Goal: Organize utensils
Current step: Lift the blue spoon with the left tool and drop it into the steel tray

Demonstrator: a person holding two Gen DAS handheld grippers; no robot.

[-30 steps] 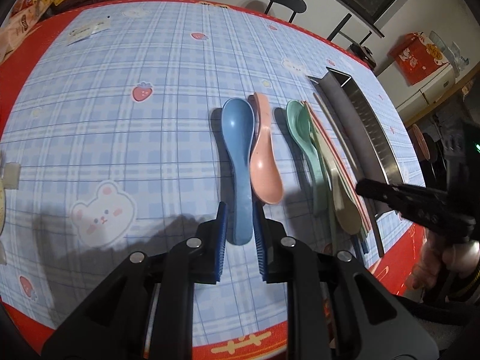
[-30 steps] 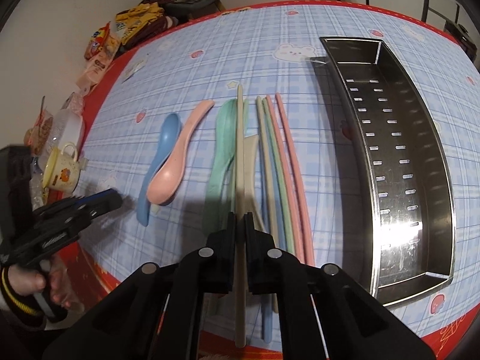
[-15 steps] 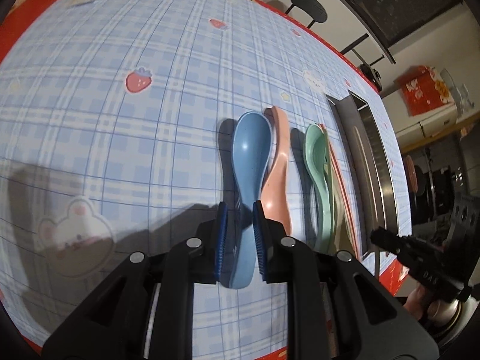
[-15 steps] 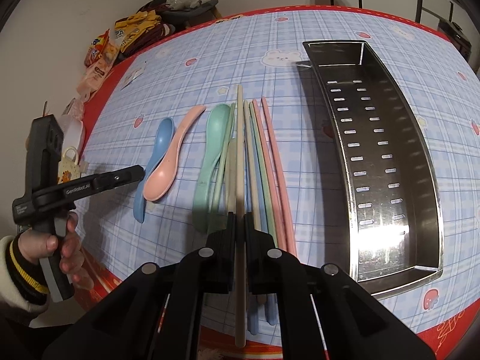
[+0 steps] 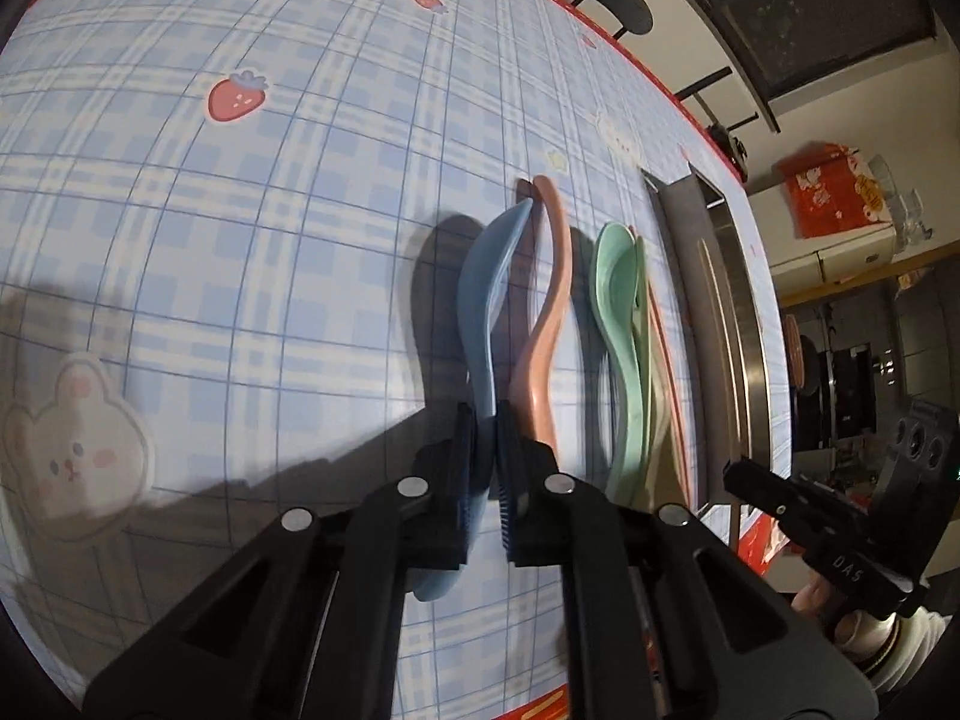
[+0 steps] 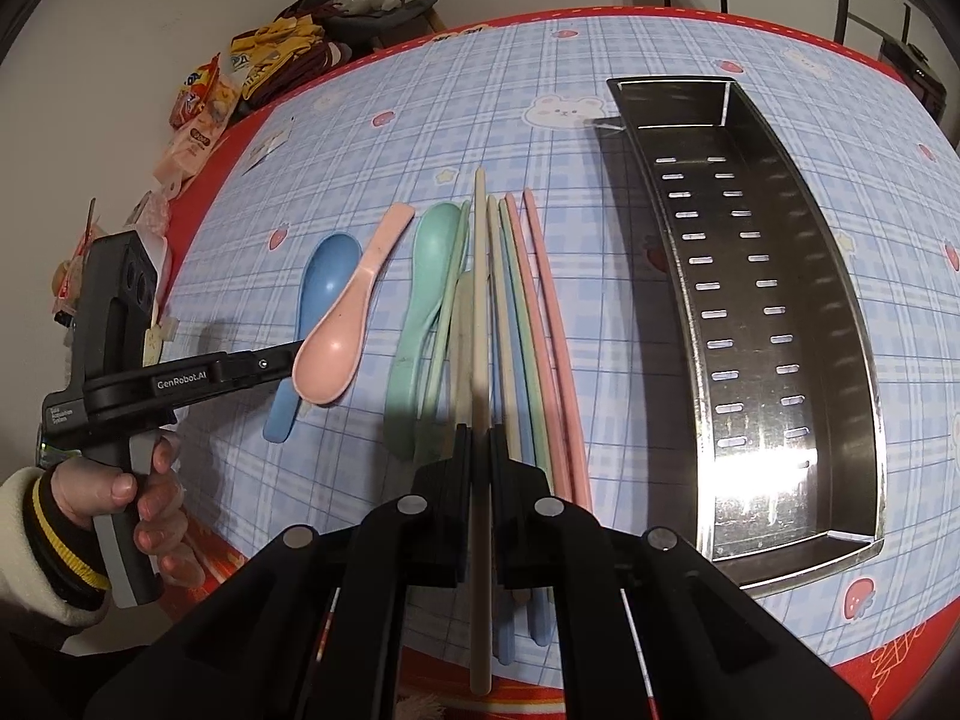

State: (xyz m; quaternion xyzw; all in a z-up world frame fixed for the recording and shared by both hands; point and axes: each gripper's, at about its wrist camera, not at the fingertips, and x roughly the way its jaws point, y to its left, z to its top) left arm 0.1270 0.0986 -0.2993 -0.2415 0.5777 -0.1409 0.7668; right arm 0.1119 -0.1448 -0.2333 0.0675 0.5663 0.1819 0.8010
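Note:
The blue spoon (image 5: 483, 300) lies leftmost in a row of utensils on the plaid tablecloth. My left gripper (image 5: 489, 414) is shut on its handle, and the spoon looks tipped onto its edge. Beside it are a pink spoon (image 5: 549, 312) and a green spoon (image 5: 618, 300). In the right wrist view my right gripper (image 6: 480, 438) is shut on a cream chopstick (image 6: 480, 300) that runs straight out between its pads and back under them. Several pastel chopsticks (image 6: 540, 330) lie just right of it. The blue spoon (image 6: 327, 282) and the left gripper (image 6: 282, 360) show at the left.
A long perforated steel tray (image 6: 666, 84) sits to the right of the chopsticks, with nothing in it. Snack packets (image 6: 204, 102) are piled at the table's far left corner. A person's hand (image 6: 138, 492) grips the left tool's handle off the red table edge.
My left gripper came down over the blue spoon's handle and closed on it, and the spoon rolled onto its side. The right gripper kept hold of the cream chopstick and barely moved.

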